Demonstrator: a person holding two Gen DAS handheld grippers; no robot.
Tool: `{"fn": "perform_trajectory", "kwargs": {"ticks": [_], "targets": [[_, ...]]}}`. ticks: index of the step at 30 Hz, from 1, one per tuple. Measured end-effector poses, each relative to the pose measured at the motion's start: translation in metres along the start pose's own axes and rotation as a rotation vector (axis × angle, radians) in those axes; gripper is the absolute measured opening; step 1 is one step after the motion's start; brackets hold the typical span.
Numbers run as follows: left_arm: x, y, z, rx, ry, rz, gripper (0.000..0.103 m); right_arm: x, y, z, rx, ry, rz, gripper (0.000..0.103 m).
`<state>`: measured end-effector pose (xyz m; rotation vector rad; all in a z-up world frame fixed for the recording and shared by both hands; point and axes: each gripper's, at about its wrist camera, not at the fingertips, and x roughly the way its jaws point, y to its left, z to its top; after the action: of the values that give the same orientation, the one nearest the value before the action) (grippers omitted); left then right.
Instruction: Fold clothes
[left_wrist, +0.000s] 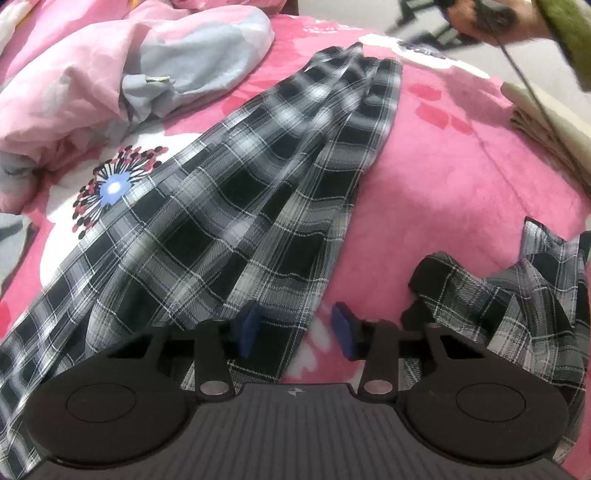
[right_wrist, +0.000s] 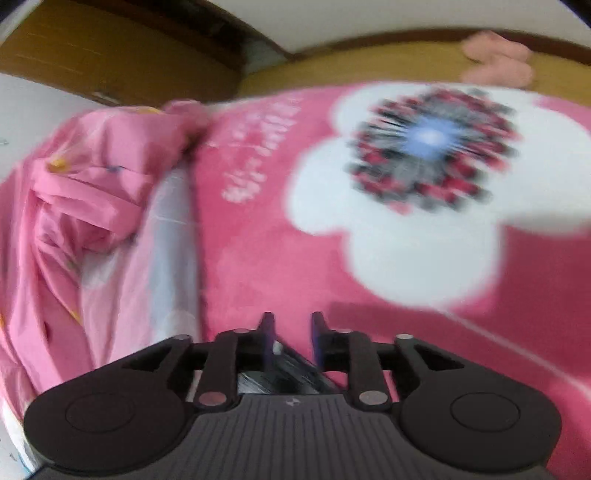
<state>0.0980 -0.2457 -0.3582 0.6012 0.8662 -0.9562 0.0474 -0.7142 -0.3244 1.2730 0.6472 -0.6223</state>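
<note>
Right under our left gripper (left_wrist: 295, 328) lies the checked garment (left_wrist: 236, 206), black, grey and white. Our jaws stand apart here. 1 blue pad rests over the cloth's edge, the other over the pink blanket (left_wrist: 443, 192), and they pinch nothing. From the jaws the cloth runs far ahead in a long strip. Another bunched piece of checked cloth (left_wrist: 517, 306) sits just to the jaws' right. A pink bedsheet heap (left_wrist: 92, 85) is ahead on the left.

Next, our right gripper (right_wrist: 291, 332). This view is blurry. Its jaws are a little apart, with a bit of dark striped cloth (right_wrist: 291, 373) low between the fingers. We cannot tell if they pinch it. Ahead is only blanket with a big white flower (right_wrist: 406, 229).

We think the folding has just begun: the cloth is laid long, but the bunched end is still messy.
</note>
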Motion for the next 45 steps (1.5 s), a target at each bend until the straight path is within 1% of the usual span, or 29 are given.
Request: {"fn": "perform_trajectory", "kwargs": {"ticks": [2, 3, 5, 7, 8, 9, 10, 12, 13, 14, 16, 19, 21, 22, 23, 25, 26, 27, 28, 29, 30, 33, 35, 37, 38, 41, 42, 43, 45], "targets": [[0.0, 0.001, 0.0, -0.003, -0.005, -0.011, 0.037, 0.0, -0.009, -0.011, -0.051, 0.093, -0.068, 0.026], [0.0, 0.0, 0.0, 0.001, -0.006, -0.014, 0.034, 0.001, -0.011, -0.016, -0.074, 0.128, -0.083, 0.026], [0.0, 0.0, 0.0, 0.008, -0.009, -0.021, 0.031, 0.008, -0.014, -0.023, -0.106, 0.146, -0.082, 0.026], [0.0, -0.001, 0.001, 0.025, -0.013, -0.027, 0.028, 0.018, -0.011, -0.022, -0.121, 0.136, -0.053, 0.027], [0.0, -0.002, 0.001, 0.031, -0.014, -0.031, 0.025, 0.024, -0.01, -0.022, -0.128, 0.131, -0.037, 0.027], [0.0, -0.001, 0.001, 0.031, -0.017, -0.038, 0.018, 0.03, -0.006, -0.021, -0.152, 0.13, -0.025, 0.027], [0.0, -0.001, 0.001, 0.031, -0.019, -0.044, 0.015, 0.033, -0.002, -0.021, -0.188, 0.129, -0.029, 0.023], [-0.001, 0.0, 0.001, 0.016, -0.024, -0.062, 0.004, 0.032, 0.005, -0.022, -0.252, 0.127, -0.036, 0.006], [-0.001, 0.002, 0.0, 0.011, -0.023, -0.069, 0.002, 0.028, 0.008, -0.023, -0.275, 0.129, -0.034, 0.001], [-0.001, 0.003, 0.0, 0.005, -0.022, -0.077, 0.001, 0.024, 0.011, -0.023, -0.297, 0.131, -0.031, 0.001], [-0.001, 0.005, 0.0, -0.005, -0.02, -0.092, 0.001, 0.014, 0.012, -0.024, -0.279, 0.124, -0.019, 0.001], [0.0, 0.007, -0.001, -0.018, -0.016, -0.108, 0.001, 0.001, 0.006, -0.023, -0.2, 0.125, 0.001, 0.005], [0.002, 0.007, -0.001, -0.016, -0.012, -0.109, 0.001, 0.001, 0.002, -0.023, -0.143, 0.134, 0.025, 0.018], [0.003, 0.006, -0.001, -0.013, -0.011, -0.108, 0.001, 0.004, 0.0, -0.023, -0.126, 0.142, 0.029, 0.04], [0.005, 0.006, -0.001, -0.01, -0.009, -0.108, 0.001, 0.009, -0.002, -0.024, -0.113, 0.152, 0.024, 0.05], [0.005, 0.004, -0.002, 0.004, -0.016, -0.102, 0.002, 0.022, 0.0, -0.029, -0.112, 0.171, 0.02, 0.052], [0.006, 0.004, -0.002, 0.012, -0.02, -0.1, 0.002, 0.025, 0.003, -0.031, -0.13, 0.168, 0.016, 0.05], [0.006, 0.004, -0.003, 0.012, -0.024, -0.099, 0.002, 0.027, 0.005, -0.032, -0.153, 0.161, 0.012, 0.041], [0.005, 0.004, -0.004, 0.004, -0.029, -0.101, 0.002, 0.029, 0.008, -0.034, -0.176, 0.154, 0.008, 0.014], [0.003, 0.006, -0.004, -0.008, -0.032, -0.109, 0.001, 0.031, 0.011, -0.036, -0.199, 0.147, 0.003, 0.005], [0.001, 0.008, -0.004, -0.021, -0.036, -0.117, 0.0, 0.026, 0.014, -0.037, -0.214, 0.124, 0.001, 0.005], [-0.021, 0.015, -0.002, -0.034, -0.082, -0.218, 0.0, -0.01, 0.027, -0.04, -0.29, 0.03, -0.014, 0.004], [-0.03, 0.012, -0.003, -0.011, -0.08, -0.263, 0.0, -0.038, 0.032, -0.04, -0.344, 0.004, -0.046, 0.004], [-0.039, 0.01, -0.005, 0.013, -0.078, -0.308, 0.0, -0.056, 0.029, -0.042, -0.387, 0.008, -0.101, 0.004], [-0.037, 0.007, -0.007, 0.019, -0.065, -0.316, 0.0, -0.059, 0.025, -0.044, -0.401, 0.02, -0.141, 0.004], [-0.027, 0.001, -0.015, 0.02, -0.016, -0.331, 0.0, -0.052, 0.001, -0.048, -0.408, 0.08, -0.276, 0.004], [-0.023, 0.002, -0.016, 0.004, 0.001, -0.34, 0.0, -0.049, -0.004, -0.05, -0.417, 0.088, -0.303, 0.004], [-0.019, 0.003, -0.018, -0.012, 0.018, -0.348, 0.0, -0.046, -0.009, -0.052, -0.428, 0.092, -0.326, 0.005], [-0.018, 0.009, -0.019, -0.041, 0.039, -0.358, 0.0, -0.049, -0.008, -0.055, -0.443, 0.063, -0.31, 0.005]]}}
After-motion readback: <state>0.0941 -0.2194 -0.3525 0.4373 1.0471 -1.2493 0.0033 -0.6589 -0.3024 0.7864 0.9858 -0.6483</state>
